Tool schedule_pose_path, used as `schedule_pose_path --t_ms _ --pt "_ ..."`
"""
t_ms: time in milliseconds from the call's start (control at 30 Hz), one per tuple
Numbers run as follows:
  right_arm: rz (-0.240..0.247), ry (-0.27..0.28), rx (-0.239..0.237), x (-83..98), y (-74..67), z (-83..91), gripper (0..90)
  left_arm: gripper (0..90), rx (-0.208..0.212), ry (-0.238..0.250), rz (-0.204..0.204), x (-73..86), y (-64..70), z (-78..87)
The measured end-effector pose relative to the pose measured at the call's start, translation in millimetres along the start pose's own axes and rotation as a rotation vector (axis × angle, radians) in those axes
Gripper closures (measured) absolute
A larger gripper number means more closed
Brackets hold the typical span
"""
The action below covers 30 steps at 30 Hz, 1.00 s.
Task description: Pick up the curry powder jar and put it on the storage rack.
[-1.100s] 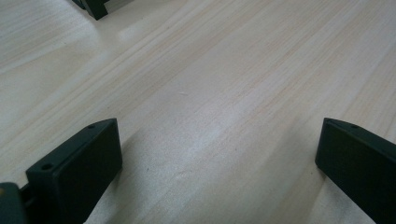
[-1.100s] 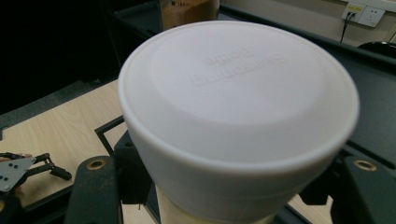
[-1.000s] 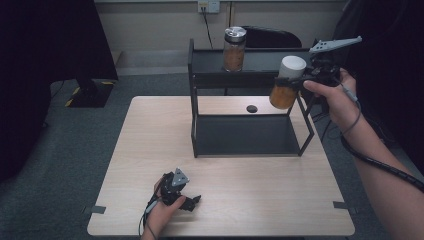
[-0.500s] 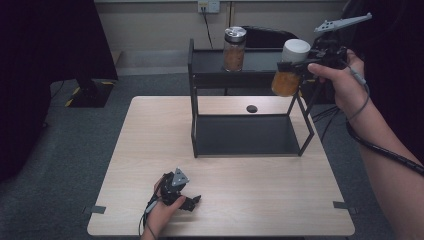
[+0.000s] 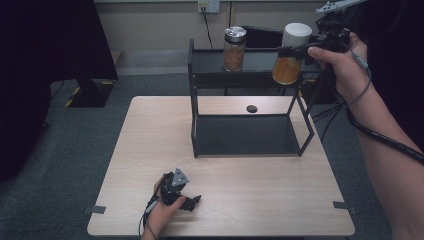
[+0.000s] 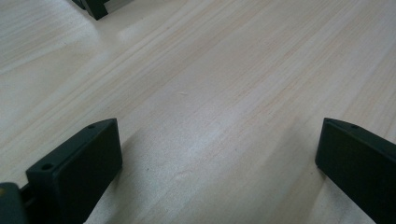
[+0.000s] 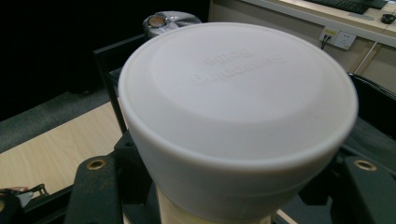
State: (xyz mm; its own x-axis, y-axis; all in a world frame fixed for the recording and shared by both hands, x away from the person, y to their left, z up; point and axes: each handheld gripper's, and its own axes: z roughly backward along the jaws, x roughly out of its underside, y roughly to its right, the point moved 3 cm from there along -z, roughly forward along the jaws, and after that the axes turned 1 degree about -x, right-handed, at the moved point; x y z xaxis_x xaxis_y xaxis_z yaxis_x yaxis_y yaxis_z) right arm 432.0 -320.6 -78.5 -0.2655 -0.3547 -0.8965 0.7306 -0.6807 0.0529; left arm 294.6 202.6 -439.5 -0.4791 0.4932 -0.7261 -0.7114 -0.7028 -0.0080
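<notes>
The right gripper [image 5: 295,50] is clamped around a white-capped jar [image 5: 290,55] of amber-orange contents, just under its cap, holding it upright in the air at the right end of the black shelf rack's [image 5: 250,70] top tier. From the gripper's own camera that white cap [image 7: 238,116] looms large between the two black jaws. Further along the top tier stands a second jar [image 5: 234,48] with a metal lid (same orange filling, by the look of it), well apart from the held one. The left gripper [image 5: 186,200] rests on the wooden table [image 5: 250,200] near its front edge, jaws spread wide with nothing between them.
</notes>
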Motion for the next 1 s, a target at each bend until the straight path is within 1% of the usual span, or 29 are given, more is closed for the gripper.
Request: schedule_pose_path --t_ms 100,200,600,700,767,933,1000 --pt "0.001 0.003 0.014 -4.0 0.3 -3.1 35.4 0.0 0.0 0.0 0.001 0.1 0.1 0.0" --pt "-0.012 0.007 0.025 -6.3 2.2 -7.1 35.4 0.0 0.0 0.001 0.002 0.1 0.1 0.0" --pt "-0.03 0.007 0.076 -17.8 9.6 -21.6 35.4 0.0 0.0 0.001 0.0 0.1 0.0 0.0" --pt "-0.044 0.01 0.095 -19.2 10.8 -27.2 35.4 0.0 0.0 0.001 0.0 0.1 0.1 0.0" --pt "-0.042 0.008 0.108 -20.9 11.0 -30.7 35.4 0.0 0.0 0.0 0.001 0.0 0.1 0.0" --pt "-0.061 0.007 0.117 -20.9 13.1 -41.6 35.4 0.0 0.0 0.001 0.0 0.1 0.0 0.0" --pt "-0.063 -0.003 0.116 -21.1 13.8 -46.7 35.4 0.0 0.0 0.0 0.0 0.1 0.0 0.0"
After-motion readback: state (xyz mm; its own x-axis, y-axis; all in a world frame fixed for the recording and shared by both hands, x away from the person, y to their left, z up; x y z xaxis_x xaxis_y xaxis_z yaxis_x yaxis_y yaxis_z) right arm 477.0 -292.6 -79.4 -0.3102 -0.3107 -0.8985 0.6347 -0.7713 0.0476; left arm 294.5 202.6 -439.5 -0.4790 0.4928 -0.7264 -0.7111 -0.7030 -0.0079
